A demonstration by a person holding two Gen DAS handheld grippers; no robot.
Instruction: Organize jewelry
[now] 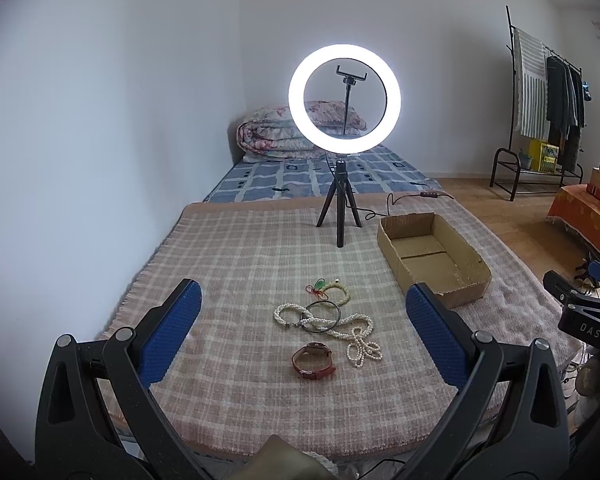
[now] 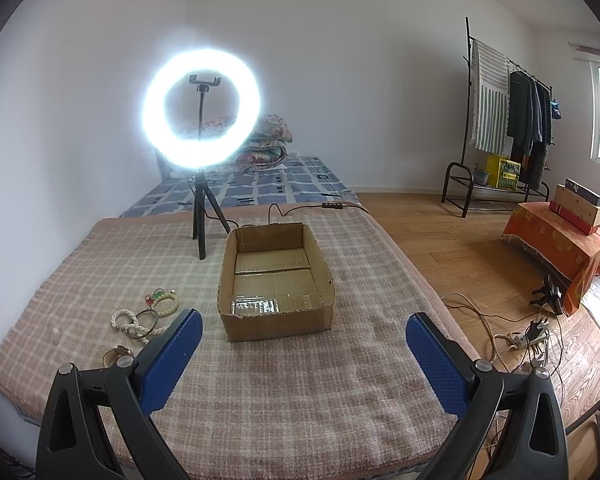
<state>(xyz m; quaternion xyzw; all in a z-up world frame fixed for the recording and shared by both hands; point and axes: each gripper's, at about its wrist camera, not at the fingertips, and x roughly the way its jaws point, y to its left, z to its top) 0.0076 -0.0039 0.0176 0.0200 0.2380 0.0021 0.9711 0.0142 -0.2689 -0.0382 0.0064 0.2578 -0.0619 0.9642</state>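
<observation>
A plaid blanket [image 1: 240,280] covers the bed, a lit ring light [image 1: 344,98] standing at its far side. The empty cardboard box [image 2: 276,276] sits right of a loose pile: pearl necklace [image 1: 356,332], bangles [image 1: 320,316], bead bracelet [image 1: 338,292], red watch [image 1: 314,362]. Both the left gripper [image 1: 304,324] and right gripper [image 2: 304,348] hover wide open, empty. Nothing seems sorted yet; the next move likely calls for lowering onto one piece without snagging its neighbours
</observation>
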